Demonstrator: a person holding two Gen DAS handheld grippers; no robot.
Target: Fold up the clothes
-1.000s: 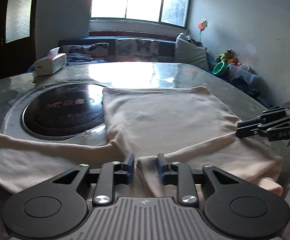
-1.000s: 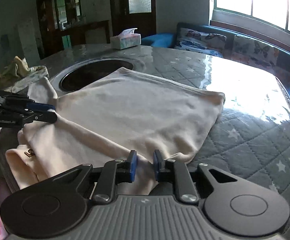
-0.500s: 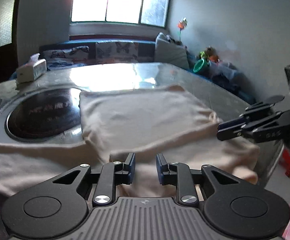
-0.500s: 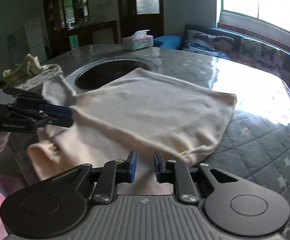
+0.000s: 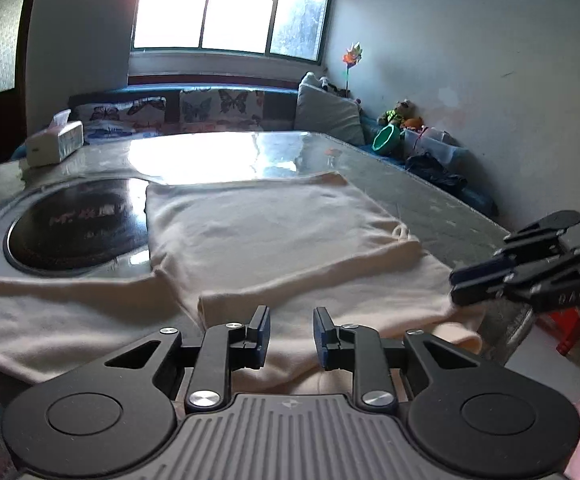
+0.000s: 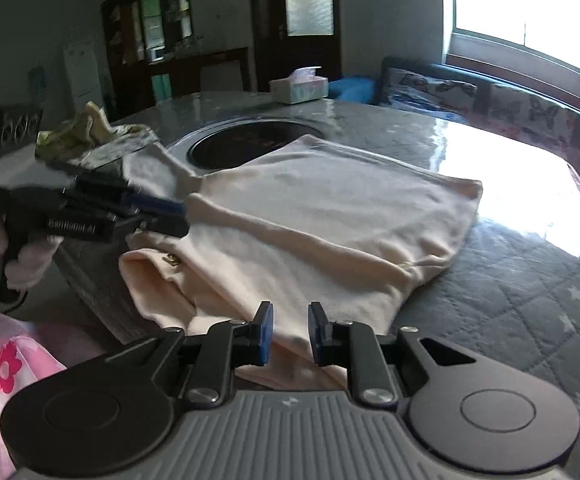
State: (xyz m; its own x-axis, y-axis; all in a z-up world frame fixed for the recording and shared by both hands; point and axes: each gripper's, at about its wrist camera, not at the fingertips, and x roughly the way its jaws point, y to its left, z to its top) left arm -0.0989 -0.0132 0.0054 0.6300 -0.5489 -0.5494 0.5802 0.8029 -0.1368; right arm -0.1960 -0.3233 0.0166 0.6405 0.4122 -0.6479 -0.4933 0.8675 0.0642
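Observation:
A cream long-sleeved top (image 5: 274, 236) lies flat on the table, one sleeve folded across its near part and the other sleeve (image 5: 50, 312) stretched left. It also shows in the right wrist view (image 6: 329, 216). My left gripper (image 5: 288, 334) is open and empty above the near edge of the cloth. My right gripper (image 6: 288, 330) is open and empty over the cloth's right corner. Each gripper shows in the other's view, the right one (image 5: 461, 284) and the left one (image 6: 178, 216), both raised above the fabric.
A round black induction hob (image 5: 74, 224) is set in the table (image 5: 429, 200), partly under the top. A tissue box (image 5: 54, 142) stands far left. Crumpled yellow-green cloth (image 6: 82, 136) lies at the table's far edge. A sofa with cushions (image 5: 210, 108) is behind.
Both grippers let go of the cloth and drew back and up from it. Their jaws went from nearly closed on fabric to open. The folded sleeve now rests on the top.

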